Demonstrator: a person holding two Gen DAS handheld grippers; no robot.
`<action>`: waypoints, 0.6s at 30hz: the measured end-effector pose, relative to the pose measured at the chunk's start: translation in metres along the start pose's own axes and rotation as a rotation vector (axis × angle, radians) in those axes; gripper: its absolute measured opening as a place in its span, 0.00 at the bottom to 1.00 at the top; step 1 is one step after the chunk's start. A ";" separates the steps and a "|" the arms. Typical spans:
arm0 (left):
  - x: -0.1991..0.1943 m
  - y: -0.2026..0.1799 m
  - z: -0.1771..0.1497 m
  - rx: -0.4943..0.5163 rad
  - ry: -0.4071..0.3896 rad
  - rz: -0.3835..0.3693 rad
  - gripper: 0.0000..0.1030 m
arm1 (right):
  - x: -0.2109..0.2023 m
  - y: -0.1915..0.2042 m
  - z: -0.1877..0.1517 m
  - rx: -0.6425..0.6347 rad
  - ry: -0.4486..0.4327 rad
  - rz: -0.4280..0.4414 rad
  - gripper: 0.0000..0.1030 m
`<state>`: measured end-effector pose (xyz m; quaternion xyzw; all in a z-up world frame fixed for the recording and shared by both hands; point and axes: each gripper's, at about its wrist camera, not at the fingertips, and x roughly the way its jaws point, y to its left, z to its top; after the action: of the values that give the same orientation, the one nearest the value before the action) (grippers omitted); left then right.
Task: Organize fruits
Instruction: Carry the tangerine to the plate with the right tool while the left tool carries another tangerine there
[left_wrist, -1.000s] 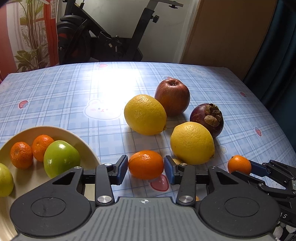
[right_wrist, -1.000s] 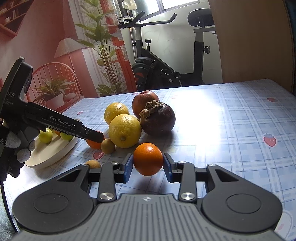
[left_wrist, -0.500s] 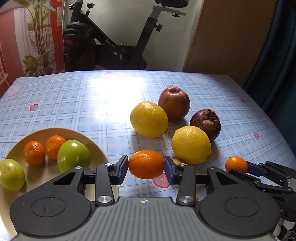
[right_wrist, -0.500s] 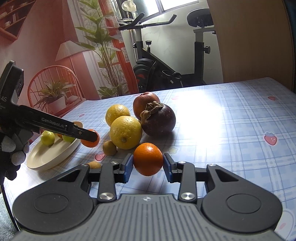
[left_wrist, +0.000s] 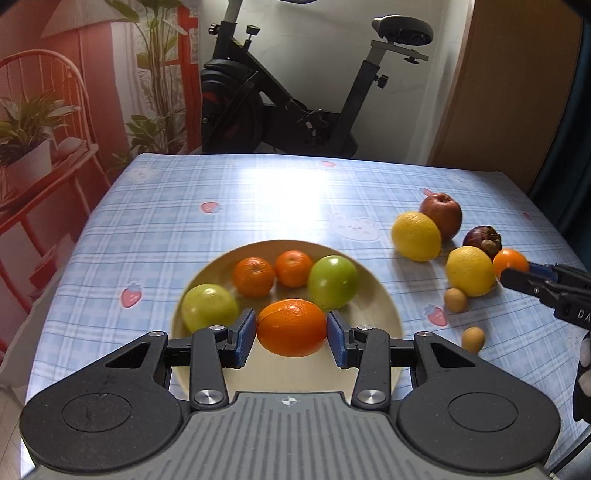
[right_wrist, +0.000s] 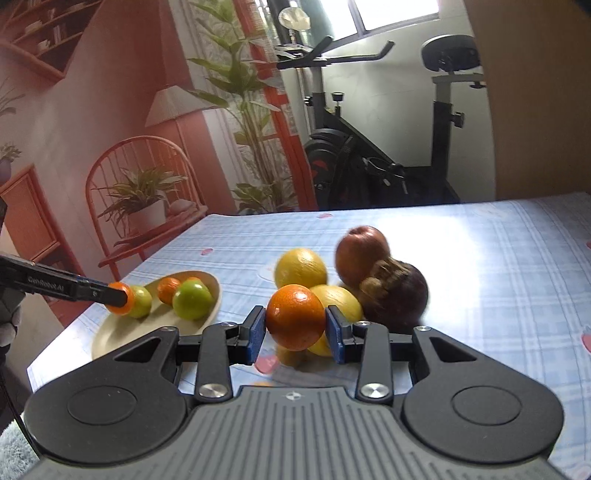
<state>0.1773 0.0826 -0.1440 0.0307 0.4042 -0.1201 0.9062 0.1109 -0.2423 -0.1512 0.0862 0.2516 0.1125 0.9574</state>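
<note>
The left gripper (left_wrist: 291, 328) clamps an orange (left_wrist: 291, 328) between its blue pads and holds it over the near part of the plate (left_wrist: 384, 306). Whether the orange touches the plate cannot be told. On the plate lie two small oranges and two green fruits; the right-hand green fruit (left_wrist: 333, 282) sits just beyond the held orange.

The right gripper (right_wrist: 295, 323) grips a second orange (right_wrist: 294, 316), raised in front of the pile still on the table (left_wrist: 184, 221): two lemons, an apple (right_wrist: 362, 251), a mangosteen (right_wrist: 397, 295), with two small brown fruits near them.

The step in hand looks like placement: the left orange is ready to go down. The next move calls for lowering it onto the bare near patch of the plate, then spreading the jaws gently so it does not roll against the green fruit or off the near rim. The right orange should follow, coming in from the right, once the left gripper clears.
</note>
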 end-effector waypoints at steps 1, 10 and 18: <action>-0.001 0.007 -0.001 -0.008 -0.001 0.010 0.43 | 0.009 0.010 0.006 -0.029 0.007 0.018 0.37; 0.011 0.029 -0.015 -0.051 0.006 0.030 0.43 | 0.096 0.085 0.013 -0.255 0.192 0.124 0.37; 0.028 0.034 -0.018 -0.021 0.039 0.027 0.43 | 0.133 0.097 -0.001 -0.310 0.300 0.098 0.37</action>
<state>0.1907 0.1128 -0.1785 0.0289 0.4226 -0.1027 0.9000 0.2061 -0.1144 -0.1918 -0.0676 0.3665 0.2080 0.9044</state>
